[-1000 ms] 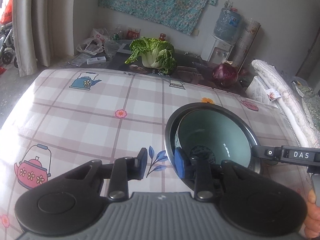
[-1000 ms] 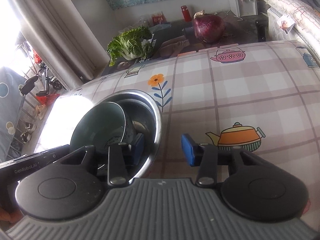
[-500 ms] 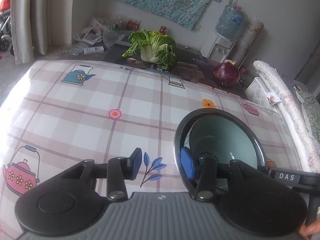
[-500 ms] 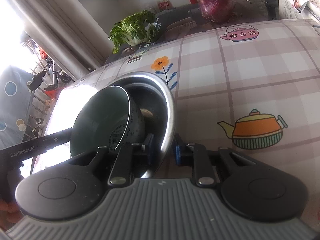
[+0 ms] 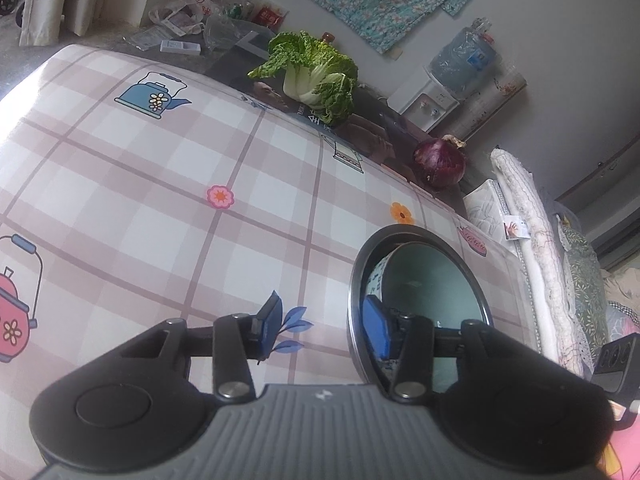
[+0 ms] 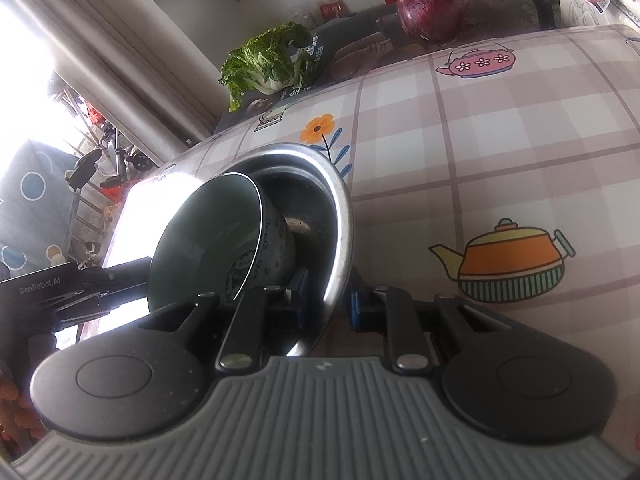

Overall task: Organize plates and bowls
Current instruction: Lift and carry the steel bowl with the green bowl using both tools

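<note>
The right gripper [image 6: 329, 304] is clenched on the near rim of the metal bowl [image 6: 340, 216], with one pad inside the wall and one outside, so I judge that it grips the rim in order to hold or lift the whole bowl with what is inside. The metal bowl stands on the checked tablecloth [image 6: 500, 128], and a green ceramic bowl [image 6: 200, 240] sits tilted inside it, leaning toward the left side and not lying flat on the bottom. The left gripper [image 5: 320, 330] is released: its jaws stand apart on either side of the metal bowl's rim [image 5: 354, 280], one pad [image 5: 376, 332] inside between the metal wall and the green bowl [image 5: 428, 280], the other pad [image 5: 267, 322] outside over the cloth, and neither seems to press on the rim. Probably the two bowls are nested in this way to stack them, and the left gripper is in position to take the opposite rim. Around them the table [image 5: 120, 184] is mostly free; a cabbage [image 5: 316, 76] and a red onion [image 5: 440, 158] lie beyond its far edge, well apart from the bowls. In the way is mainly the tilted green bowl itself, which leaves little room for the inner pads and could slide if the metal bowl tips.
</note>
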The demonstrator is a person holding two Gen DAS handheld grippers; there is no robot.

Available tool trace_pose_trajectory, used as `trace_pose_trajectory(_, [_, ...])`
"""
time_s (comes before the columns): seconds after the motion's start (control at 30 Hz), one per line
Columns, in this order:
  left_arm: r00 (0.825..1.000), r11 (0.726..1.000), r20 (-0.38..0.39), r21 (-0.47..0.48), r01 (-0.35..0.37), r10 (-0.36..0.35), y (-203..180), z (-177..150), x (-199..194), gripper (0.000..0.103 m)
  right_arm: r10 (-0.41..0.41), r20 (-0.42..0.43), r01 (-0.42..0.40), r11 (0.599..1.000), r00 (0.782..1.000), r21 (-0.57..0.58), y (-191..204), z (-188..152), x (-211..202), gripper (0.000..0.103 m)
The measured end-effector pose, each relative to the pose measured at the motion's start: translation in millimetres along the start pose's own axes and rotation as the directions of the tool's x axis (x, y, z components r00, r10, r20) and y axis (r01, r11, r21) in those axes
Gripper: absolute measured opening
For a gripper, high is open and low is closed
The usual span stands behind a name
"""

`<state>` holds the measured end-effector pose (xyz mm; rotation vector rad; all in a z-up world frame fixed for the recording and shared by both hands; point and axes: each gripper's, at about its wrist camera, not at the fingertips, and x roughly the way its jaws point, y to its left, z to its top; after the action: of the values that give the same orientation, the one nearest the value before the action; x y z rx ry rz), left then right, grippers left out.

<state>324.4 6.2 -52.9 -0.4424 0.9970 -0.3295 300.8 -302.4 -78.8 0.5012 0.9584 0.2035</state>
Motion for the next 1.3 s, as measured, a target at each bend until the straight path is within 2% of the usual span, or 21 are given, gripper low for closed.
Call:
trace_pose_trajectory(0.13, [1.0, 1.0, -0.009, -0.012, -0.015, 0.015, 0.3, 4.3, 6.4, 0.049, 0.0, 0.001, 0.0, 1.0, 1.0, -0.007, 0.1, -0.4, 0.1, 0.018])
trace_pose_trajectory(0.3, [0.998, 0.998, 0.014, 0.024, -0.057, 0.057, -8.7, 6.4, 11.3, 0.055, -0.008, 0.002, 0.008, 1.0, 1.0, -0.028, 1.4, -0.1, -1.4, 0.019])
trace_pose_trajectory(0.53, [0.992, 0.987, -0.005, 0.105, -0.122, 0.123, -24.3, 4.2, 21.6, 0.053, -0.018, 0.007, 0.018, 0.999, 1.0, -0.038, 0.7, 0.9, -2.1, 0.018])
trace_pose_trajectory(0.7, [0.993, 0.989, -0.015, 0.09, -0.118, 0.12, -27.7, 4.0, 26.9, 0.045, -0.023, 0.007, 0.023, 0.999, 1.0, -0.037, 0.6, 1.9, -2.2, 0.018])
trace_pose_trajectory(0.8, [0.994, 0.99, -0.019, 0.095, -0.105, 0.107, -31.4, 4.4, 27.5, 0.035, -0.02, 0.008, 0.02, 1.0, 1.0, -0.018, -2.1, 3.0, -3.0, 0.018])
trace_pose_trajectory(0.87, [0.995, 0.989, -0.017, 0.116, -0.094, 0.096, -36.8, 3.4, 27.5, 0.02, -0.016, 0.016, 0.016, 1.0, 1.0, -0.006, -3.6, 3.4, -4.1, 0.018])
trace_pose_trajectory(0.97, [0.996, 0.986, -0.015, 0.14, -0.088, 0.091, -43.9, 2.2, 27.6, 0.009, -0.02, 0.052, 0.02, 1.0, 0.998, 0.009, -6.8, 5.4, -10.2, 0.018])
trace_pose_trajectory(1.07, [0.996, 0.986, -0.015, 0.143, -0.087, 0.09, -45.7, 3.0, 28.7, 0.009, -0.02, 0.07, 0.019, 1.0, 0.997, 0.021, -11.8, 8.7, -15.4, 0.018])
trace_pose_trajectory(1.3, [0.998, 0.996, -0.039, 0.077, -0.055, 0.058, -38.1, 7.6, 35.4, 0.01, -0.006, 0.043, 0.004, 0.999, 0.999, 0.04, -15.2, 9.2, -5.6, 0.014])
